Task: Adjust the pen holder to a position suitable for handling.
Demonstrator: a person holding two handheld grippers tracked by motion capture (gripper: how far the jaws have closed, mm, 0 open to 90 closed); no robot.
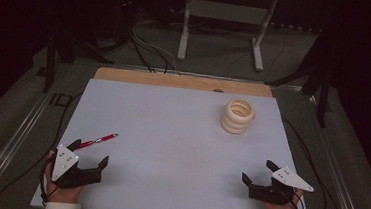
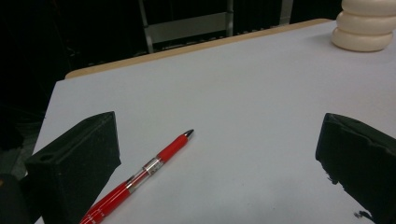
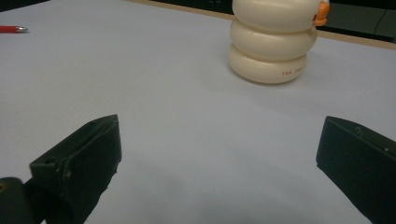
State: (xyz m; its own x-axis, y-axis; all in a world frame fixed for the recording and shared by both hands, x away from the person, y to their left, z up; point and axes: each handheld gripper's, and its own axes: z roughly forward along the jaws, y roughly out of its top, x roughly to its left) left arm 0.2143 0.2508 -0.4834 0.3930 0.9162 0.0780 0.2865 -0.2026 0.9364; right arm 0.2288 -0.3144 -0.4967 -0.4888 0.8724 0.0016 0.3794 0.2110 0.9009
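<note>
A red pen [image 1: 98,140] lies on the white table top [image 1: 170,148] at the front left, its tip pointing right and away. In the left gripper view the red pen [image 2: 140,179] runs between the two jaws, close to the left one, untouched. My left gripper [image 1: 89,153] rests open at the near left corner. A cream holder of stacked rings [image 1: 237,116] stands at the back right, upright and hollow. My right gripper [image 1: 257,172] sits open at the near right. Ahead of it, the cream holder [image 3: 271,42] has a small orange part on its upper right.
A wooden strip [image 1: 185,81] borders the table's far edge. Beyond it, cables and a grey metal stand [image 1: 225,22] are on the dark floor. Black cables trail along both sides of the table.
</note>
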